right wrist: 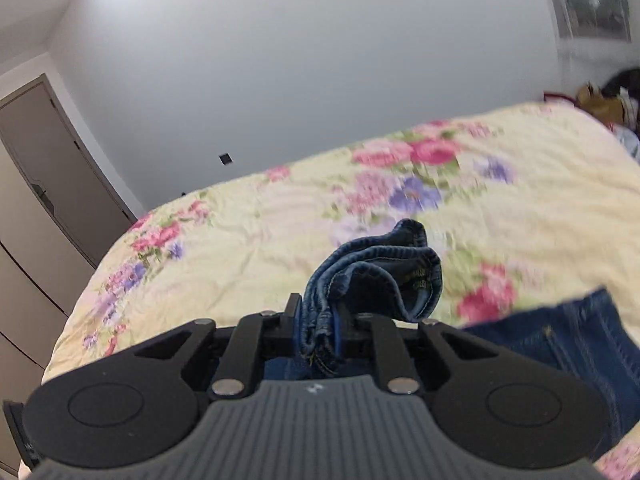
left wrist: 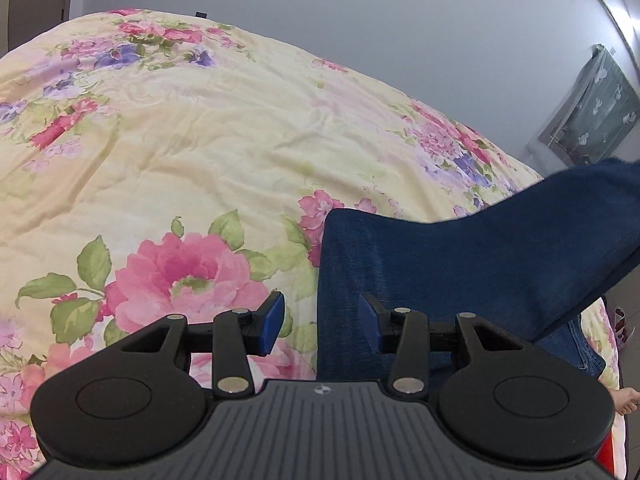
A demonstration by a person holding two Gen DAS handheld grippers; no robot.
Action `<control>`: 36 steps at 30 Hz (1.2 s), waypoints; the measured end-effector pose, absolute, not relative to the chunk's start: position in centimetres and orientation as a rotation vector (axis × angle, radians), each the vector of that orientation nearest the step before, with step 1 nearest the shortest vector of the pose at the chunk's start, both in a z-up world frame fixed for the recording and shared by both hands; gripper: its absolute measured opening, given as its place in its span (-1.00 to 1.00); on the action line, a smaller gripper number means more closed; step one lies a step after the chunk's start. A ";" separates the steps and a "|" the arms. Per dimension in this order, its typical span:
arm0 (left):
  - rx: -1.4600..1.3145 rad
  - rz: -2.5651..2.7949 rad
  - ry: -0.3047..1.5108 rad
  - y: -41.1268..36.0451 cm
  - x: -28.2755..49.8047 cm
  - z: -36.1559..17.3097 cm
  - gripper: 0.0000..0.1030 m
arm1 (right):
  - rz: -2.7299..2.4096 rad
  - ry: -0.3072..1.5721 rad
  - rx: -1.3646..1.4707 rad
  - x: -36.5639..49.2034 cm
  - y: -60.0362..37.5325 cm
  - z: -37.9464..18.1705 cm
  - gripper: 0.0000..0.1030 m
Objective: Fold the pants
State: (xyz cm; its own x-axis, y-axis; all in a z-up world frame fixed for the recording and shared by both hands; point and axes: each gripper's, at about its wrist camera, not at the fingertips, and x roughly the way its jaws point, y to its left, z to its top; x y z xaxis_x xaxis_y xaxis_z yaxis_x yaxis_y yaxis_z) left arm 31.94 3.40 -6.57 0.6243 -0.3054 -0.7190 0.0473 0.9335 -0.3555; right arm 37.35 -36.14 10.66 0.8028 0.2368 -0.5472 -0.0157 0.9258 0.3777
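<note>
Spread under both tools, a cream floral quilt (left wrist: 180,152) carries dark blue denim pants (left wrist: 460,264). Right gripper (right wrist: 320,320) pinches bunched hems ahead of it; left gripper (left wrist: 322,322) gapes, empty, straddling the fabric edge. Layers may slip.

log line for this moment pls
step: fold pants | right gripper: shut on jeans hems, lifted | left gripper: open over jeans edge | surface: floral quilt
</note>
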 end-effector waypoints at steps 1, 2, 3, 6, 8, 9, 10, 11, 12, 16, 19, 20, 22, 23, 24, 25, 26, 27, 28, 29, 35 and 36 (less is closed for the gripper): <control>-0.321 -0.213 0.874 3.3 32.0 -6.6 -0.04 | 0.134 0.594 0.356 37.5 -36.1 12.5 -0.80; -0.323 -0.223 0.874 3.1 32.1 -6.7 -0.04 | 0.122 0.567 0.341 36.9 -36.8 13.9 -0.80; -0.320 -0.235 0.876 2.8 32.3 -6.9 -0.04 | 0.109 0.547 0.324 36.4 -37.8 14.9 -0.80; -0.279 -0.260 0.891 1.3 33.0 -8.0 -0.04 | 0.018 0.547 0.298 35.1 -42.5 14.5 -0.81; -0.246 -0.263 0.912 0.0 33.6 -9.1 -0.04 | -0.067 0.620 0.335 34.8 -46.6 10.6 -0.81; -0.237 -0.264 0.923 -0.7 33.8 -9.7 -0.05 | -0.112 0.667 0.354 34.8 -48.6 7.8 -0.81; -0.230 -0.269 0.935 -1.5 34.0 -10.2 -0.09 | -0.162 0.713 0.369 34.9 -50.5 4.4 -0.81; -0.218 -0.276 0.945 -2.2 34.1 -10.8 -0.12 | -0.217 0.753 0.391 34.9 -52.3 1.1 -0.81; -0.201 -0.282 0.950 -3.0 34.2 -11.2 -0.14 | -0.265 0.796 0.417 34.7 -53.9 -2.1 -0.81; -0.132 -0.319 0.947 -5.9 34.8 -12.1 -0.15 | -0.357 0.896 0.570 33.8 -58.5 -11.6 -0.81; -0.105 -0.349 0.968 -7.7 35.6 -13.2 -0.29 | -0.314 0.876 0.606 33.2 -59.4 -12.8 -0.81; -0.093 -0.344 0.987 -8.3 35.9 -13.8 -0.33 | -0.300 0.878 0.597 33.3 -59.4 -12.8 -0.81; -0.082 -0.323 1.015 -9.1 36.2 -15.0 -0.37 | -0.286 0.886 0.591 33.3 -59.6 -12.8 -0.81; -0.087 -0.314 1.019 -9.2 36.2 -15.5 -0.37 | -0.283 0.890 0.593 33.2 -59.6 -12.9 -0.81; -0.096 -0.306 1.020 -9.2 36.2 -15.8 -0.37 | -0.284 0.895 0.600 33.4 -59.7 -12.9 -0.81; -0.107 -0.301 1.023 -9.0 36.3 -16.0 -0.37 | -0.286 0.901 0.607 33.7 -59.8 -12.9 -0.80; -0.116 -0.301 1.024 -8.8 36.3 -16.1 -0.37 | -0.288 0.908 0.607 33.8 -59.7 -12.6 -0.80; -0.126 -0.303 1.030 -8.6 36.5 -16.0 -0.37 | -0.287 0.911 0.602 34.0 -59.6 -12.1 -0.80; -0.134 -0.304 1.032 -8.4 36.5 -16.0 -0.37 | -0.276 0.903 0.599 34.2 -59.4 -11.3 -0.80; -0.143 -0.307 1.031 -8.3 36.6 -15.9 -0.37 | -0.249 0.876 0.603 34.3 -59.3 -10.0 -0.81; -0.171 -0.332 1.040 -8.4 36.5 -15.7 -0.37 | -0.108 0.640 0.578 33.7 -58.9 -1.5 -0.81; -0.155 -0.334 1.041 -8.6 36.4 -15.8 -0.37 | -0.121 0.648 0.553 33.5 -59.3 -1.5 -0.81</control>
